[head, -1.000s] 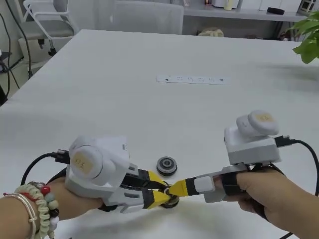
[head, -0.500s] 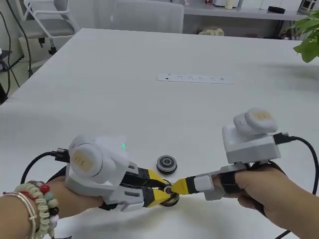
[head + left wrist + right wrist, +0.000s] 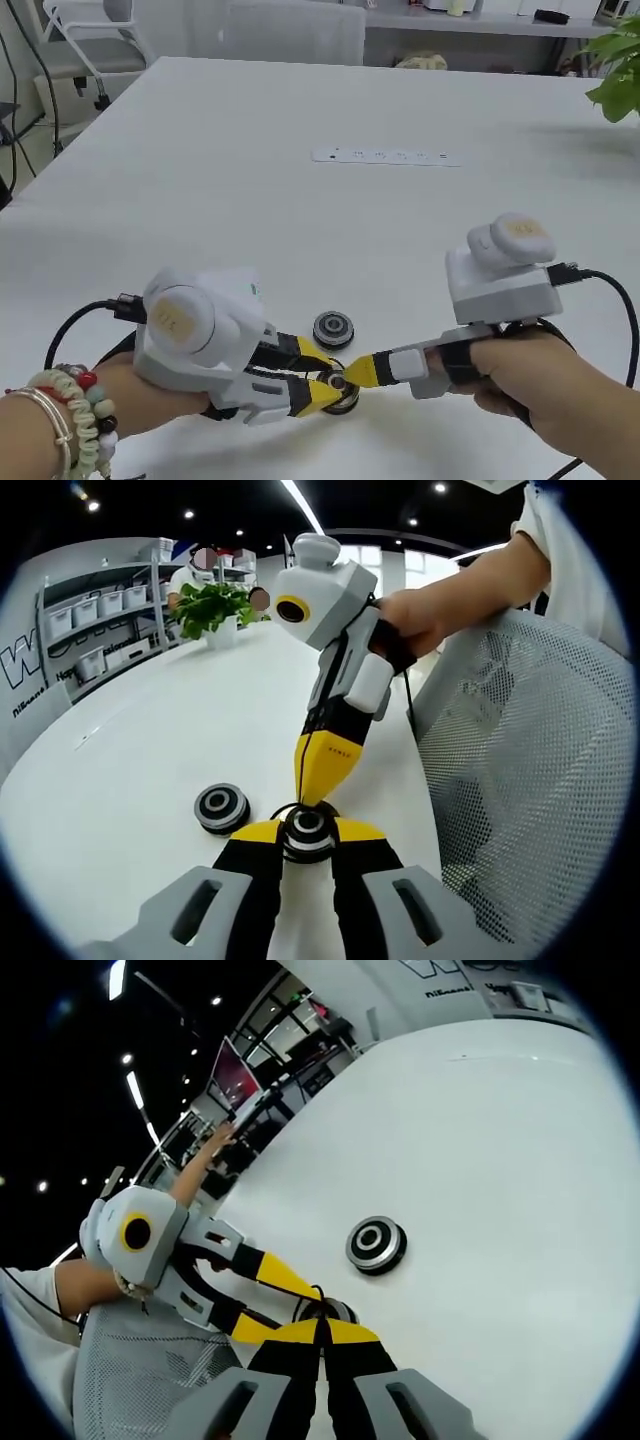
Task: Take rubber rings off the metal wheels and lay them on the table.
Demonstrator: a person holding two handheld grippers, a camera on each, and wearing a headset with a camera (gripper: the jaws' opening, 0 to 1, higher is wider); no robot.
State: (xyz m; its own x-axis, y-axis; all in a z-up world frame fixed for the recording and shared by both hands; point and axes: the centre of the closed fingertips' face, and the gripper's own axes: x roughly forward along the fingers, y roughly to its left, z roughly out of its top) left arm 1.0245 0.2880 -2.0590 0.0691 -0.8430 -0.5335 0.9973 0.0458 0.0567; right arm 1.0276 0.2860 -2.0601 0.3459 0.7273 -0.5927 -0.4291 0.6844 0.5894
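Note:
My left gripper (image 3: 333, 386) is shut on a small metal wheel (image 3: 344, 401) close to the table's near edge; in the left gripper view the wheel (image 3: 307, 823) sits between its yellow jaws. My right gripper (image 3: 352, 378) comes in from the right and meets it tip to tip. It is shut on a thin black rubber ring (image 3: 317, 1293), pinching it at the wheel's rim. A second metal wheel (image 3: 333, 328) with its dark ring on lies flat on the white table (image 3: 300, 200), just beyond the two grippers.
A white power strip (image 3: 386, 156) lies across the middle of the table. Chairs stand at the far end, and a potted plant (image 3: 618, 80) at the far right. A mesh chair back (image 3: 520, 760) is behind the right hand.

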